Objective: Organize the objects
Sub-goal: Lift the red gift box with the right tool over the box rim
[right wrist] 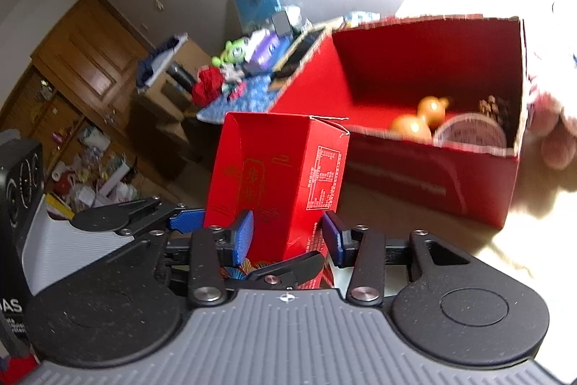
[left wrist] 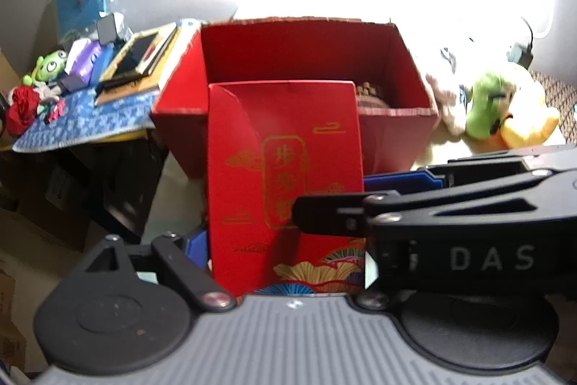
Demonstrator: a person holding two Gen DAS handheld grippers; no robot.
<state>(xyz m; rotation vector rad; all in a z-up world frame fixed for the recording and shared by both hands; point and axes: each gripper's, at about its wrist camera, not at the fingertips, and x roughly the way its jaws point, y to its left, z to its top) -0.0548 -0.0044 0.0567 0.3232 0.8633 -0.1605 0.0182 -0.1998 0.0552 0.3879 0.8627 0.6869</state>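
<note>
One small red cardboard carton with gold print (right wrist: 274, 175) stands upright, open-topped, clasped by both grippers: left gripper (left wrist: 285, 204) across its wide faces, right gripper (right wrist: 288, 237) on its narrow sides. Behind: one large open red cardboard box (right wrist: 432, 168) holding two orange gourds (right wrist: 422, 118) and one round lidded tub (right wrist: 468, 132). Pale tabletop (right wrist: 396, 215); wooden door (right wrist: 90, 60) beyond.

Both claws angled downward, close together. Right claw (right wrist: 286, 239): blue pads either side of a red carton, apparently clamping it. Left claw (left wrist: 285, 204) spread wide around it; contact unclear, one pad hidden.
</note>
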